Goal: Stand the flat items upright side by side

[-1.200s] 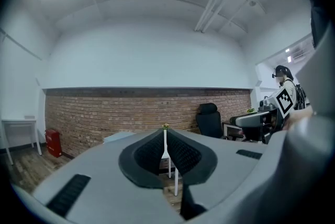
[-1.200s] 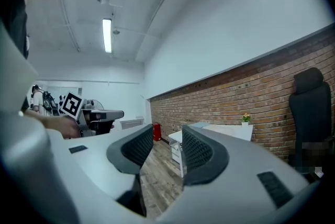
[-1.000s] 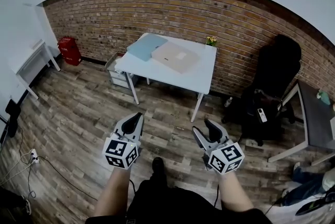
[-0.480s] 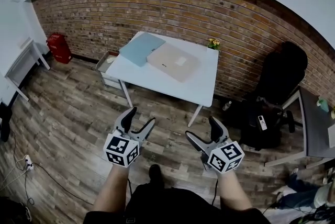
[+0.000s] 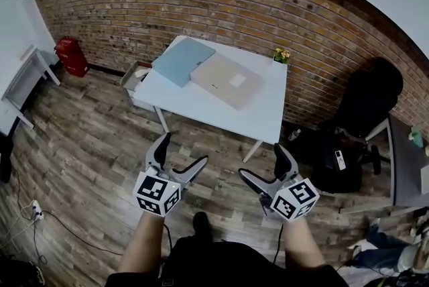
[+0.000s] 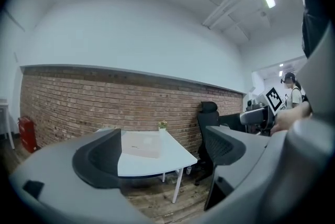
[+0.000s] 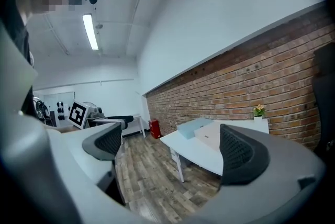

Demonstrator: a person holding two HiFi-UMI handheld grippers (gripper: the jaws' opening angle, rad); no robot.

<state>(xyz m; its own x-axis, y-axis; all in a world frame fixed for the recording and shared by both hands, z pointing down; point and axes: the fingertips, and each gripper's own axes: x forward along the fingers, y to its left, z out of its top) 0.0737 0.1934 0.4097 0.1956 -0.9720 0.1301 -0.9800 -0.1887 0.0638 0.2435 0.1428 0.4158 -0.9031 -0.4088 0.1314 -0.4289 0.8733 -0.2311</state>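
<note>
Two flat items lie on a white table [image 5: 201, 101] by the brick wall: a pale blue one [image 5: 183, 60] at the left and a beige one [image 5: 226, 80] partly over its right edge. The beige item [image 6: 140, 143] and the blue one [image 7: 192, 126] also show in the gripper views. My left gripper [image 5: 179, 153] and right gripper [image 5: 267, 163] hang over the wooden floor, well short of the table. Both have just been opening and stand open with nothing between the jaws.
A small potted plant [image 5: 281, 54] stands at the table's far right corner. A black office chair [image 5: 358, 125] is to the right, beside a dark desk [image 5: 405, 161]. A red canister [image 5: 70, 55] and a white bench [image 5: 27, 81] are at the left. A drawer box [image 5: 136, 81] sits under the table.
Both grippers' jaws have spread from nearly shut to wide apart. The table has come nearer in the head view as I moved toward it.
</note>
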